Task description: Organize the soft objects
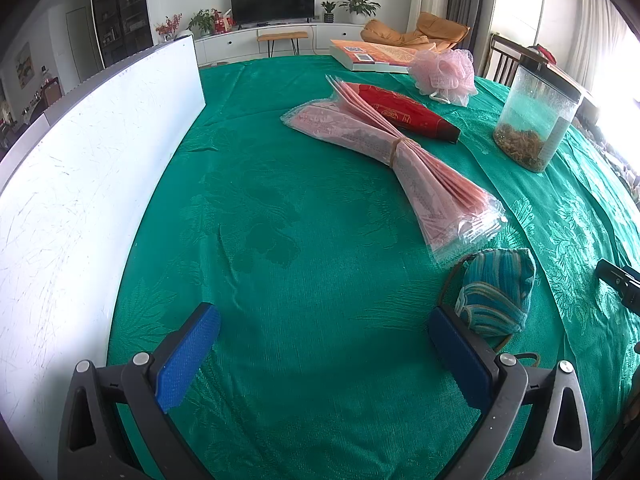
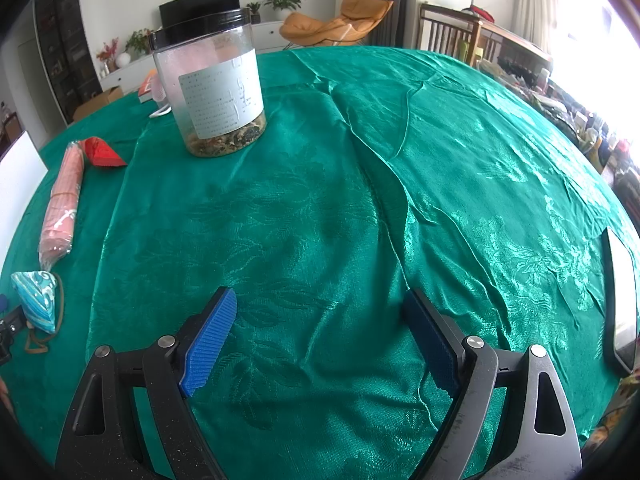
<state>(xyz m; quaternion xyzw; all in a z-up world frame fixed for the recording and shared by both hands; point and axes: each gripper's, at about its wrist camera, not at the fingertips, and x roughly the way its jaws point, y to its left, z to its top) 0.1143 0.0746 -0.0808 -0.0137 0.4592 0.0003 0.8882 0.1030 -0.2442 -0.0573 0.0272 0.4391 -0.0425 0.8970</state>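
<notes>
A teal patterned fabric pouch point(image 1: 496, 292) with a brown cord lies on the green tablecloth point(image 1: 304, 240), just right of my left gripper's right finger. It also shows in the right wrist view point(image 2: 38, 300) at the far left. A pink mesh bath pouf point(image 1: 444, 74) sits at the far side. A banded bundle of pink plastic bags point(image 1: 400, 152) lies mid-table, also seen in the right wrist view point(image 2: 62, 204). My left gripper point(image 1: 324, 324) is open and empty above the cloth. My right gripper point(image 2: 320, 312) is open and empty over bare cloth.
A white board point(image 1: 80, 184) stands along the left. A clear jar with a black lid point(image 2: 210, 84) stands at the back, also in the left wrist view point(image 1: 536, 116). A red packet point(image 1: 404, 112), a book point(image 1: 372, 56) and a phone-like slab point(image 2: 620, 296) lie about.
</notes>
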